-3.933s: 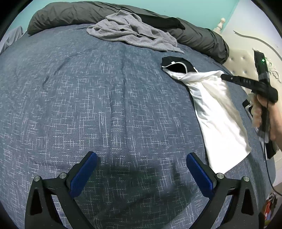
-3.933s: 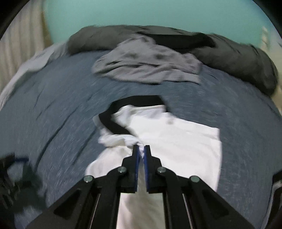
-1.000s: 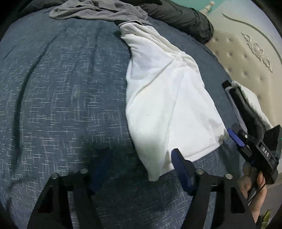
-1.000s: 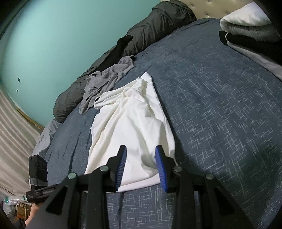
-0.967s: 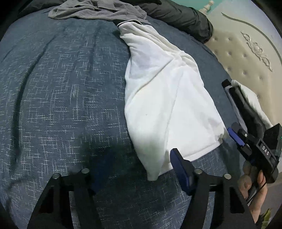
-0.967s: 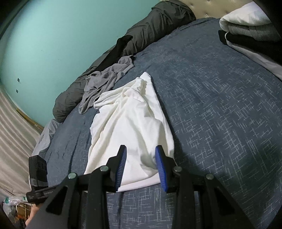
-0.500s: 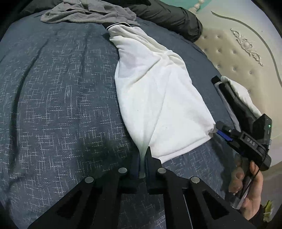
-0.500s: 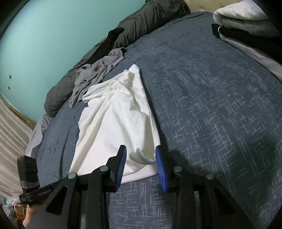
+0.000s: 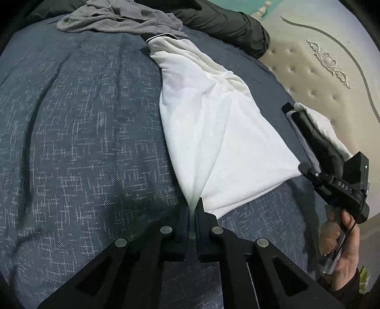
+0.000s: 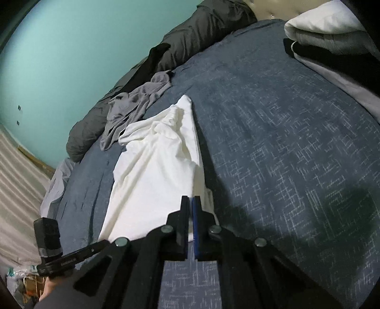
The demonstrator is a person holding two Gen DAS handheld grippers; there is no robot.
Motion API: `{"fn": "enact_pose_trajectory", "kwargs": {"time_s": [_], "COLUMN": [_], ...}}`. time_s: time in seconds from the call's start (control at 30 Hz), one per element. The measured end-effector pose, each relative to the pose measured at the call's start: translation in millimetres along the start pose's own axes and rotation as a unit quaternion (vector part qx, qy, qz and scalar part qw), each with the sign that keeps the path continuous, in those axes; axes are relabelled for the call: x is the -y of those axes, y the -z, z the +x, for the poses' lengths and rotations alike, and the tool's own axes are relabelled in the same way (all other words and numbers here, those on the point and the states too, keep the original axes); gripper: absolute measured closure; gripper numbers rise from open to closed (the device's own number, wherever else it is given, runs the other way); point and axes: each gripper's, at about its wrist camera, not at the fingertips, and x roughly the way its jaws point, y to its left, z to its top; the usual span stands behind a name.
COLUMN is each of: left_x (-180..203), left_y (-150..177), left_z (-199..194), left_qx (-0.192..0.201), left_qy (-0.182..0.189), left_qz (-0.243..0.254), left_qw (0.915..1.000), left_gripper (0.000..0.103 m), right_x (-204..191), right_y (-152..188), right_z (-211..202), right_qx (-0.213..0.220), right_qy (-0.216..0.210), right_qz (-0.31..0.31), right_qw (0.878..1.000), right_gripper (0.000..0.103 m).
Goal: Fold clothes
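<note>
Now both grippers' fingers [image 9: 200, 214] pinch the white shirt's [image 9: 220, 133] hem.

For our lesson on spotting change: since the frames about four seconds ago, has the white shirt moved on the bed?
Yes. The white shirt has been drawn out long; its collar end now touches the grey garment, where it earlier lay apart.

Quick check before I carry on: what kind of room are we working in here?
A bedroom, most likely. The white shirt lies on a bed with a blue-grey cover, a tufted cream headboard rises behind it, and folded clothes are stacked at the head end.
</note>
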Motion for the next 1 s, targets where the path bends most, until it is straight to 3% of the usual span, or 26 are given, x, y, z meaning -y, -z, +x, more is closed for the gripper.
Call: {"fn": "enact_pose_trajectory", "kwargs": {"time_s": [0.23,0.4,0.57,0.7,0.8,0.87,1.0], "left_x": [-9,-12,-19,-18,-15,-12,-7], "left_y": [6,1,-3,-3,-1,2,6], "left_z": [11,-2,-1,9,17,20,23], "left_qx": [-0.018,0.0,-0.002,-0.013,-0.023,-0.027,-0.029], "left_qy": [0.0,-0.001,0.003,0.016,0.022,0.021,0.015], "left_qz": [-0.015,-0.028,-0.045,-0.049,-0.048,-0.04,-0.023], "left_qw": [0.9997,0.9996,0.999,0.9986,0.9984,0.9986,0.9992], "left_gripper": [0.098,0.094,0.069,0.067,0.069,0.1,0.1], "right_x": [15,20,22,23,22,24,25], "right_y": [10,13,16,15,16,16,15], "right_z": [19,21,21,21,22,22,20], "right_qx": [-0.039,-0.044,-0.044,-0.042,-0.044,-0.044,-0.044], "right_qy": [0.052,0.057,0.059,0.059,0.059,0.058,0.059], "right_qz": [0.0,0.006,0.01,0.014,0.014,0.017,0.018], "right_qw": [0.998,0.997,0.997,0.997,0.997,0.997,0.997], "right_gripper": [0.101,0.101,0.101,0.101,0.101,0.101,0.101]}}
